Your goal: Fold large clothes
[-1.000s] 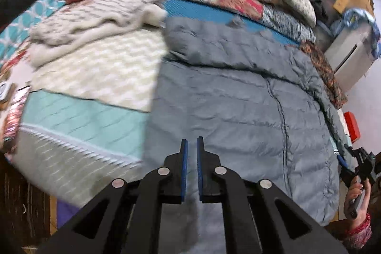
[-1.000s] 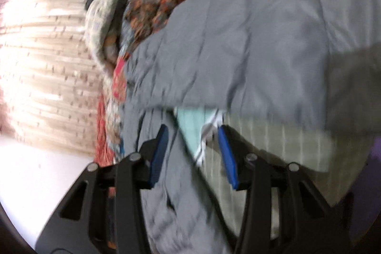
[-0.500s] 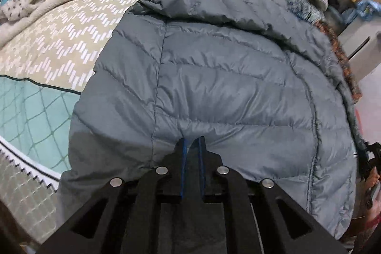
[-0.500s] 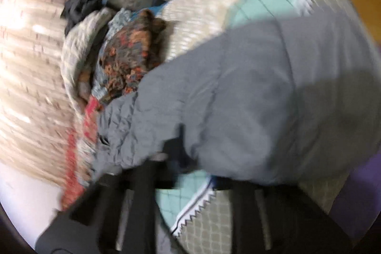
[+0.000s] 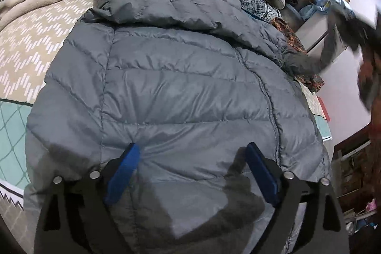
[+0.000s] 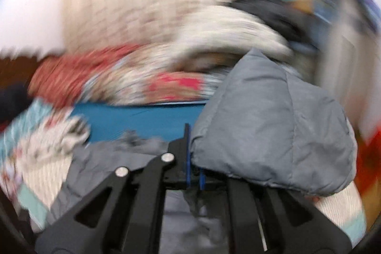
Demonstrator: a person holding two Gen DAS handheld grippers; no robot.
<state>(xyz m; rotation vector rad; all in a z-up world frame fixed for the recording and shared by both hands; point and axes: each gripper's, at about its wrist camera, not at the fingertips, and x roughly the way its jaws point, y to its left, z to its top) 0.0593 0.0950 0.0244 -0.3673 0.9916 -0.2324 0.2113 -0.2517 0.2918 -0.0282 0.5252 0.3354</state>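
A grey quilted puffer jacket (image 5: 185,87) lies spread back-up on the patterned beige-and-teal bedspread (image 5: 28,44), its hem directly under the left gripper (image 5: 190,173), whose blue-padded jaws now stand wide apart, having been pinched together half a second ago. The right gripper (image 6: 194,158) is clenched on a fold of the jacket's sleeve (image 6: 273,135), lifted at the far right; its view is motion-blurred. No writing is legible
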